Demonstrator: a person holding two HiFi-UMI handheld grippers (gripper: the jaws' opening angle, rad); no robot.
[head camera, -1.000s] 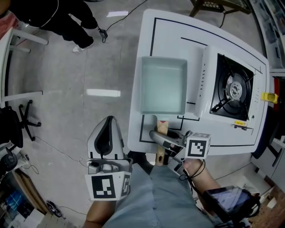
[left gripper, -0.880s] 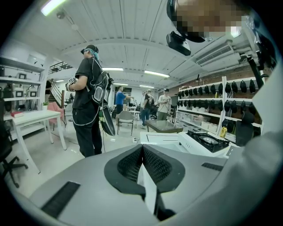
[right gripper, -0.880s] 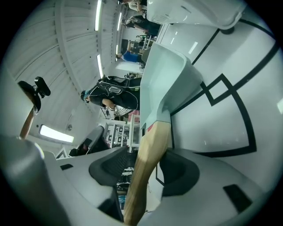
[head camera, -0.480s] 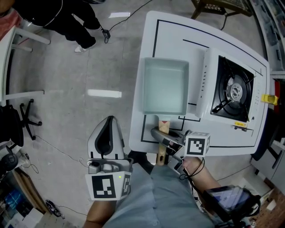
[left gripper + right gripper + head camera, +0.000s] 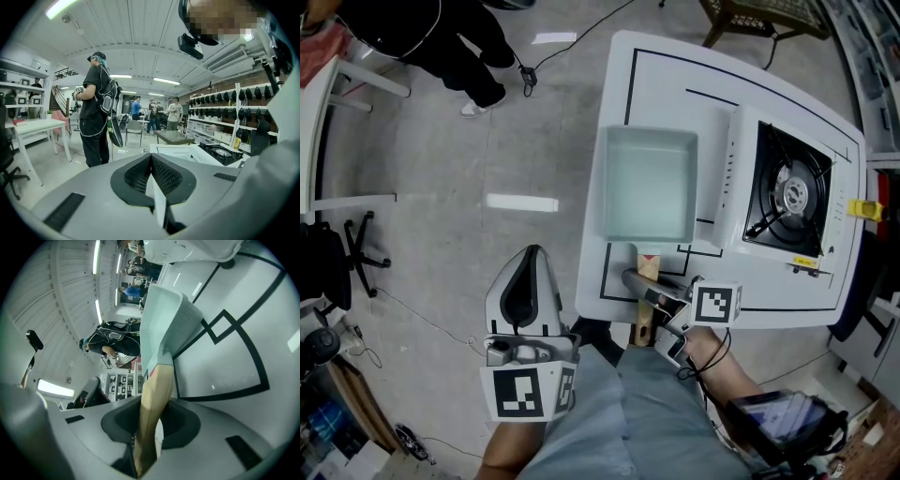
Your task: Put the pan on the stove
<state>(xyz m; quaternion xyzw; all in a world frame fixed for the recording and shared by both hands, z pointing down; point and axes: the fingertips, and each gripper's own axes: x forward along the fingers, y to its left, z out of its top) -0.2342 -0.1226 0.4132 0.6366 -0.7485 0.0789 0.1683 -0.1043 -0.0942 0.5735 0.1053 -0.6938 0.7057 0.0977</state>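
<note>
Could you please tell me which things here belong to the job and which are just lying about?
Job: pan; stove; right hand-held gripper, jaws closing on the pan's handle.
Lying about: office chair; floor cable; left hand-held gripper, idle off the table.

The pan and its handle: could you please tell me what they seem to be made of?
Pan: probably coated metal, going by its smooth, matte, pale grey-green surface and thin, even walls. Handle: looks like bare wood, tan and dull.
</note>
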